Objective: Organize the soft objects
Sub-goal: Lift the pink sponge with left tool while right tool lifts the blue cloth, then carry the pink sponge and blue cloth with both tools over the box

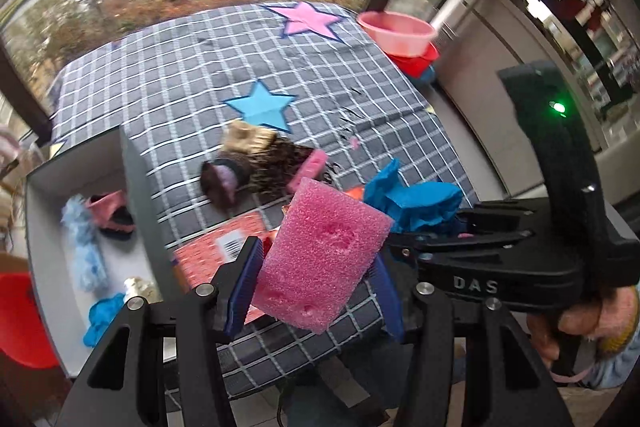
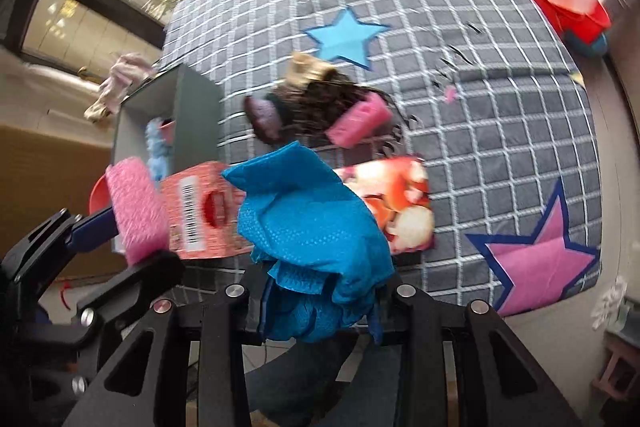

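Two loads airborne, both held above near edge of checked grey star-print tablecloth [image 1: 192, 67]; left gripper [image 1: 316, 279] clenched on pink rectangular foam sponge [image 1: 320, 259]; right gripper [image 2: 320, 307] grasping crumpled blue mesh cloth [image 2: 312, 227]; step in hand, by my reading: carry to open grey cardboard box [image 1: 48, 227] at left, already holding soft items; next move calls for swinging left over box rim, lowering inside, then releasing; brown fuzzy pile [image 1: 256, 171] remains mid-cloth

Checked star cloth [image 2: 500, 131]; stacked bowls [image 1: 400, 35]; red printed packet [image 2: 400, 203].

A tilted pink sponge [image 1: 324, 251] and a crumpled blue cloth [image 2: 312, 227] hang above the checked tablecloth [image 1: 192, 67].
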Available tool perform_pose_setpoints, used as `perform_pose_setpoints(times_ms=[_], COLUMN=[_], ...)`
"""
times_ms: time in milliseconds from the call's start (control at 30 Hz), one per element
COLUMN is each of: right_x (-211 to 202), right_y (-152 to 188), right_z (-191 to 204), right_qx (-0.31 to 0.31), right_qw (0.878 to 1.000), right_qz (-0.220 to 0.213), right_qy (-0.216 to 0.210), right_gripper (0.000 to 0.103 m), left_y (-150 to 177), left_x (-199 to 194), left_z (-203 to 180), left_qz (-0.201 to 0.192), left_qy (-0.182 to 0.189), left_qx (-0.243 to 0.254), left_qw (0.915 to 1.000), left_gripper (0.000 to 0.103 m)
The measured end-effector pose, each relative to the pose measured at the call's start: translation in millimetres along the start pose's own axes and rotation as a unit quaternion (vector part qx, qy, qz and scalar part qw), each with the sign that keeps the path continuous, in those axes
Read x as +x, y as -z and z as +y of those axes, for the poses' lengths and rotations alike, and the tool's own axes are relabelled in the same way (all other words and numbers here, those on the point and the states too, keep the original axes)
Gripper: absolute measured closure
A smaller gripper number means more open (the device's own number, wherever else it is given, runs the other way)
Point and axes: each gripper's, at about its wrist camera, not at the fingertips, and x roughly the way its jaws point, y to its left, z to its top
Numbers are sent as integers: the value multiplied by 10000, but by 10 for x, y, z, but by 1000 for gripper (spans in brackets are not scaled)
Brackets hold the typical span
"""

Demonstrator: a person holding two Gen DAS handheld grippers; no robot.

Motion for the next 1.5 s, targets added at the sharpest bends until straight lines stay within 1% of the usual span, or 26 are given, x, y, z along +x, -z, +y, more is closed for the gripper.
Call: perform_pose_setpoints(times_ms=[133,333,633,867,1300,1500], right_x=[-19,-14,24,118,288,352], right_y=[-18,-42,-66,-84,-101,-105], right_z=[243,507,875,1185,1675,1833], right_qx=[-273,-599,-948,-1258,-1821,-2025], right_qw=[9996,9982,9955,9920,9829,9786], right_qz=[-35,-65,-73,24,266,362], right_qy=[-15,-31,-45,-48,-70,-58], right_gripper=[68,68,68,68,68,68], left_y=[107,254,401,512,764,833], left_x=[-122,-210,-332,-407,-475,-496], left_z=[268,564,890,1109,1563,1720], left_qz=[-107,-126,-237,-311,-361,-380], left_qy=[-104,-231,-330,-390,-528,-573], left_qx=[-365,-763,-1092,-1337,-2008,-2212], left_qw=[9992,9967,9932,9898,9775,9728], left_gripper=[46,46,46,46,45,45])
